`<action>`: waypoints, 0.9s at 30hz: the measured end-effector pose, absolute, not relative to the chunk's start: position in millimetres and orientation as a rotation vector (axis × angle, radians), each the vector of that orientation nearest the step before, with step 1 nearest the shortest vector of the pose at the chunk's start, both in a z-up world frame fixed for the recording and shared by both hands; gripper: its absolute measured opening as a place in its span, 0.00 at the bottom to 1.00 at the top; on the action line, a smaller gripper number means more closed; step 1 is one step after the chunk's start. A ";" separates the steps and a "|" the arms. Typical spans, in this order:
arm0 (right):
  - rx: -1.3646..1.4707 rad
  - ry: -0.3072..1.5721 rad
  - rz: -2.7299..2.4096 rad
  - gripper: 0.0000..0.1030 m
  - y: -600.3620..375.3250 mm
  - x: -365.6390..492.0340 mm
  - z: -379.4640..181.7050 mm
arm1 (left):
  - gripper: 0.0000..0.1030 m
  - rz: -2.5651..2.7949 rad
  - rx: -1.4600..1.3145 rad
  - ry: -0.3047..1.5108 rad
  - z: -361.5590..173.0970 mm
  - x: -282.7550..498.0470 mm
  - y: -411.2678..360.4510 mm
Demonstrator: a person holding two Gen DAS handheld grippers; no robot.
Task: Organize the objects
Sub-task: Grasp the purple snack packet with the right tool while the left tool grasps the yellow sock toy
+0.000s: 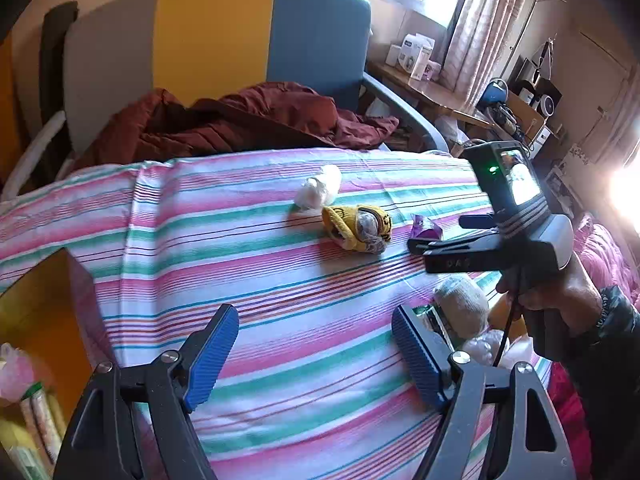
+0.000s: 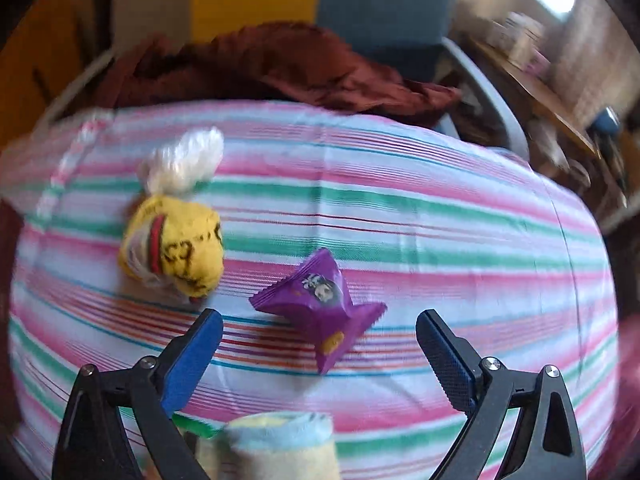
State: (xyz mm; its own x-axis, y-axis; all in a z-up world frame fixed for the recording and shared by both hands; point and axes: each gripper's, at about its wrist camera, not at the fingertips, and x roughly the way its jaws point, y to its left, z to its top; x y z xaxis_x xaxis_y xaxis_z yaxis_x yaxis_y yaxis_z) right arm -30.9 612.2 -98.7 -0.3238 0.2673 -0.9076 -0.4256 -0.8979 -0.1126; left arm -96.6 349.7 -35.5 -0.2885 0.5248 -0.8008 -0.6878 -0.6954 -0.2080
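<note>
Purple packet [image 2: 320, 304] lies loose on the striped bed [image 2: 440, 240], framed between spread fingers of the released right tool [image 2: 320, 336], evidently lined up for pickup; the left tool [image 1: 316, 332] gapes empty.

Bare striped sheet [image 1: 280, 320] ahead of left jaws, yellow sock bundle [image 1: 358, 227] beyond, purple packet [image 2: 320, 304] between right jaws

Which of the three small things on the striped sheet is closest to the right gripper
The purple snack packet, lying just ahead of the open right gripper. The yellow sock bundle and white bundle lie farther back-left.
</note>
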 end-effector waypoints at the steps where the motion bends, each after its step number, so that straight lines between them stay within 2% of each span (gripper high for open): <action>1: -1.525 0.175 2.247 0.93 612.5 -34.4 -102.5 | 0.78 2.025 -1.192 0.216 -39.1 -99.9 354.9; 3: -1.551 0.125 2.248 0.69 612.2 -39.1 -108.7 | 0.77 2.003 -1.205 0.202 -43.9 -104.2 364.0; 4: -1.560 0.124 2.247 0.48 612.6 -39.7 -110.7 | 0.77 1.998 -1.210 0.203 -46.3 -105.2 368.0; 5: -1.560 0.123 2.239 0.35 613.4 -39.7 -112.2 | 0.77 1.989 -1.220 0.199 -49.5 -106.6 373.4; 19: -1.322 0.304 2.364 0.34 613.0 19.9 -73.1 | 0.80 1.920 -1.305 0.139 -79.5 -136.9 453.9; 27: -1.299 0.300 2.409 0.34 613.8 25.4 -69.0 | 0.77 1.976 -1.396 0.172 -107.4 -156.2 490.0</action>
